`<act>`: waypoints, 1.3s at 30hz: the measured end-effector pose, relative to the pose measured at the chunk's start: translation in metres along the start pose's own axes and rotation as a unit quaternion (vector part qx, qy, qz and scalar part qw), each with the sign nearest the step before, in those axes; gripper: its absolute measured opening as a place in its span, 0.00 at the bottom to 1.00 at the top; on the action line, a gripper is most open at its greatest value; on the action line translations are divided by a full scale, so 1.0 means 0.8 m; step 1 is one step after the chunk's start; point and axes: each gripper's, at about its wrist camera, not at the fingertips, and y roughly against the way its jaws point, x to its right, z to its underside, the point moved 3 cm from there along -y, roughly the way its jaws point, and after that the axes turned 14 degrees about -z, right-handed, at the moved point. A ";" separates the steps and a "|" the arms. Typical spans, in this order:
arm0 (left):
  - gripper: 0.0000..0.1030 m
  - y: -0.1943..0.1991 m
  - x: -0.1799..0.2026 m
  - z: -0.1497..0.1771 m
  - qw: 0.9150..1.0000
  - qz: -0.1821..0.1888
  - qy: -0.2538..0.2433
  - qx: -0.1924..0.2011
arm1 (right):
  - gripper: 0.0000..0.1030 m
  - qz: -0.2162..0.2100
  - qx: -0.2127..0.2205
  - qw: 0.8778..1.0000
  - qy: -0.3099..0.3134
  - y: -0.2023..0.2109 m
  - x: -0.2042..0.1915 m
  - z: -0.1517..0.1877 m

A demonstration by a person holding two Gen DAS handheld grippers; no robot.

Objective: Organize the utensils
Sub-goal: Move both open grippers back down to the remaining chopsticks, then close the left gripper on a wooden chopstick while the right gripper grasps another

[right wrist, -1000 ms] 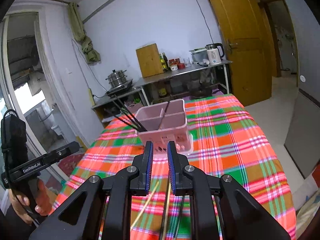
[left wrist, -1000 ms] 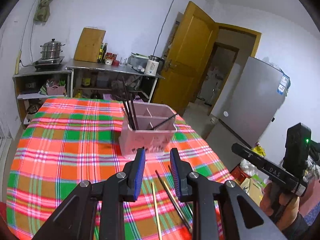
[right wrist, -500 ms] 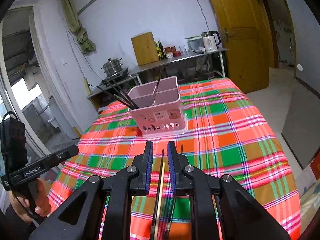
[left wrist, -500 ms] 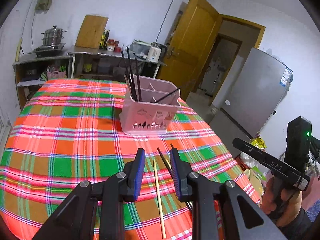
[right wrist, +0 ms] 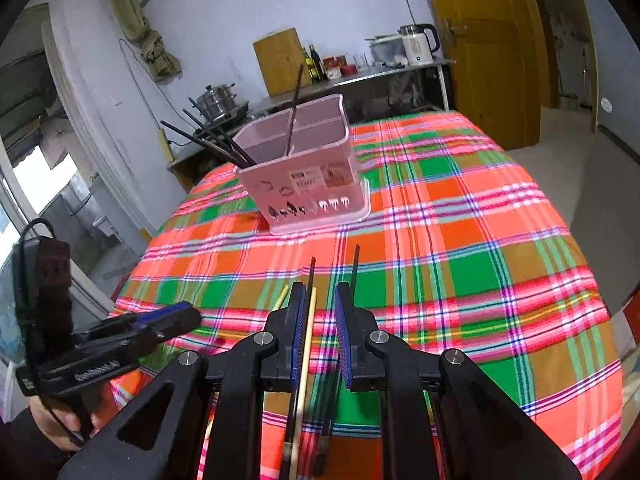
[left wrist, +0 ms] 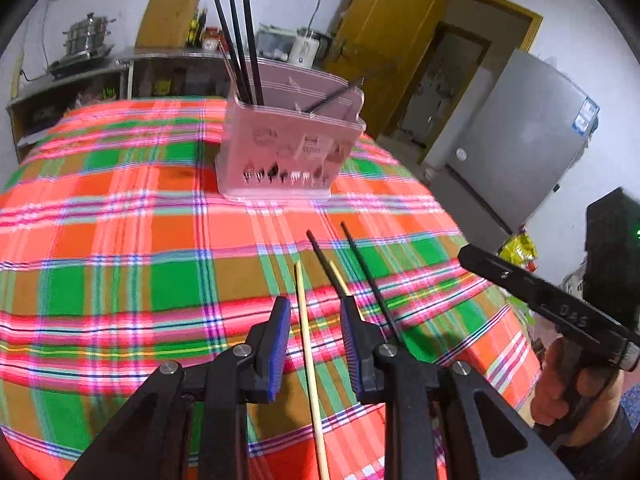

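Observation:
A pink utensil holder (left wrist: 288, 148) (right wrist: 304, 184) stands on the plaid tablecloth with several black chopsticks (left wrist: 240, 40) leaning out of it. Loose chopsticks lie in front of it: a pale wooden one (left wrist: 308, 352) (right wrist: 307, 332), two black ones (left wrist: 326, 260) (right wrist: 355, 264) and a second pale one (right wrist: 283, 296). My left gripper (left wrist: 315, 302) hangs low over the cloth, open, with the pale chopstick lying between its blue pads. My right gripper (right wrist: 319, 287) is open by a narrow gap over the same pile. Each gripper shows in the other's view, the left (right wrist: 192, 318) and the right (left wrist: 468, 254).
The table's edge (left wrist: 500, 312) drops off close to the right of the chopsticks. Behind the table a metal counter (right wrist: 380, 76) carries a pot, a cutting board, bottles and a kettle. A yellow door (left wrist: 384, 40) and a grey refrigerator (left wrist: 520, 140) stand to the right.
Both grippers have come down towards the cloth and tilted further down. The loose chopsticks now lie between their jaws, and the holder sits higher in both views. Jaw gaps are unchanged.

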 end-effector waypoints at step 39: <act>0.05 -0.074 -0.032 0.015 0.995 -0.077 0.030 -0.063 | 0.13 0.032 -0.136 0.990 0.011 -0.122 0.016 0.039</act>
